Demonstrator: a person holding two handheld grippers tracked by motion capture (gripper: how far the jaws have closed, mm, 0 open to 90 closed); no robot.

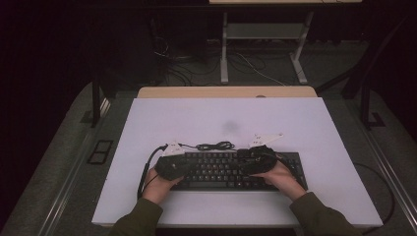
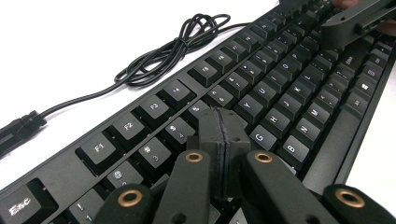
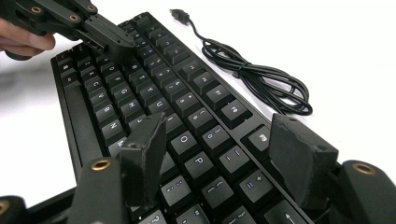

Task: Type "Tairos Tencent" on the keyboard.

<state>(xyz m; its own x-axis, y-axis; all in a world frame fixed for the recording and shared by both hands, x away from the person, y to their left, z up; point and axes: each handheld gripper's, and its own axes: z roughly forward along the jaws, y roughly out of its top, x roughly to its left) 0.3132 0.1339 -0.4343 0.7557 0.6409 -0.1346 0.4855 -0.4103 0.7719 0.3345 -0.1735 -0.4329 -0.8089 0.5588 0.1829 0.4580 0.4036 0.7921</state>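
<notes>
— Keyboard (image 1: 231, 169) first: what sort, and where?

— Black, full-size, pale legends on dark keycaps, flat on the white table (image 1: 314, 128) under both grippers. Its black cable (image 2: 173, 51) lies coiled just beyond the function row.

— Left gripper (image 2: 223, 140)?

— Jaws pressed together with nothing between them, tips down over the number and letter rows, F-keys just past them.

— Right gripper (image 3: 219, 149)?

— Jaws spread wide, empty, with the O, P and bracket keys showing in the gap. A hand (image 1: 282, 177) holds it over the keyboard's right half.
</notes>
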